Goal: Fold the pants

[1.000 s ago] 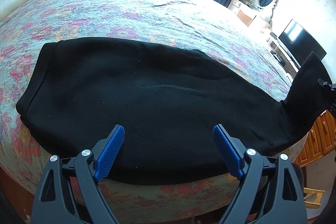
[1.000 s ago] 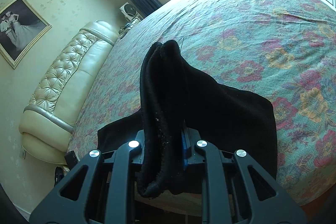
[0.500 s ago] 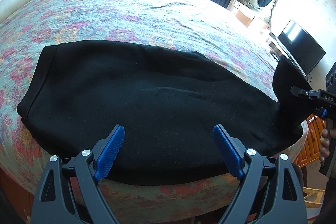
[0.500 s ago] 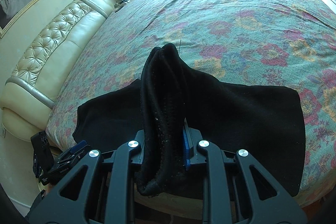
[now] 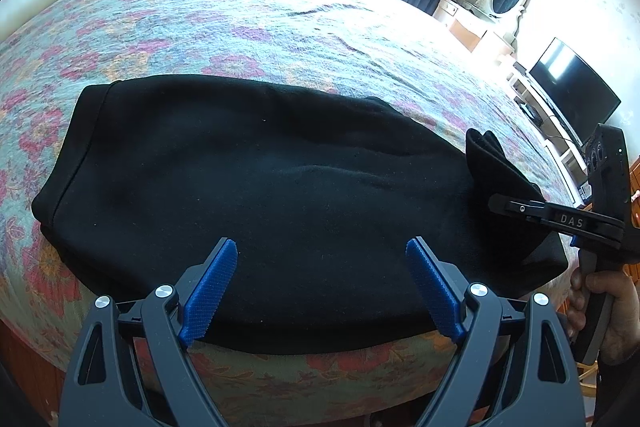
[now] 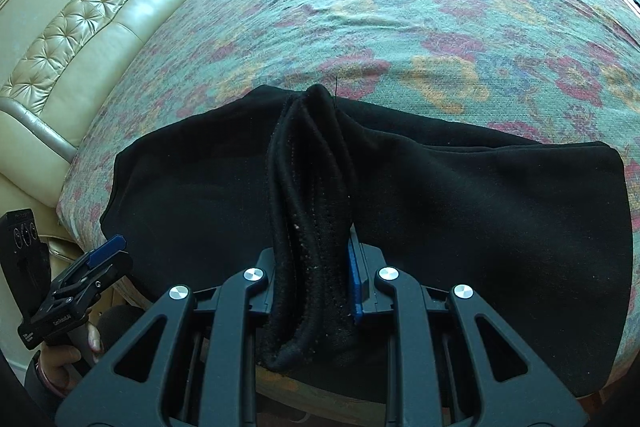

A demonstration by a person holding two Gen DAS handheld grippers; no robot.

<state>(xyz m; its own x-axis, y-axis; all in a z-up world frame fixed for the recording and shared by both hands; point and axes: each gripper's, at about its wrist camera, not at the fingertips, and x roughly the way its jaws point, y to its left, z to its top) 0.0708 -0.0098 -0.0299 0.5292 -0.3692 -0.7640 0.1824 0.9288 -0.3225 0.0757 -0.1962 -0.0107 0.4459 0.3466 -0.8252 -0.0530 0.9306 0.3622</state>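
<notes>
One pair of black pants [image 5: 280, 187] lies flat — hem bunched in right tool [image 6: 316, 267]

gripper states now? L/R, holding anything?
Left gripper: open, fingers spread above the black pants, holding nothing.
Right gripper: closed on a bunched end of the pants.

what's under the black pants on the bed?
The floral bedspread shows all around the black pants and below their near edge. The right gripper pinches up a bunched end. Anything directly beneath the pants is covered.
</notes>
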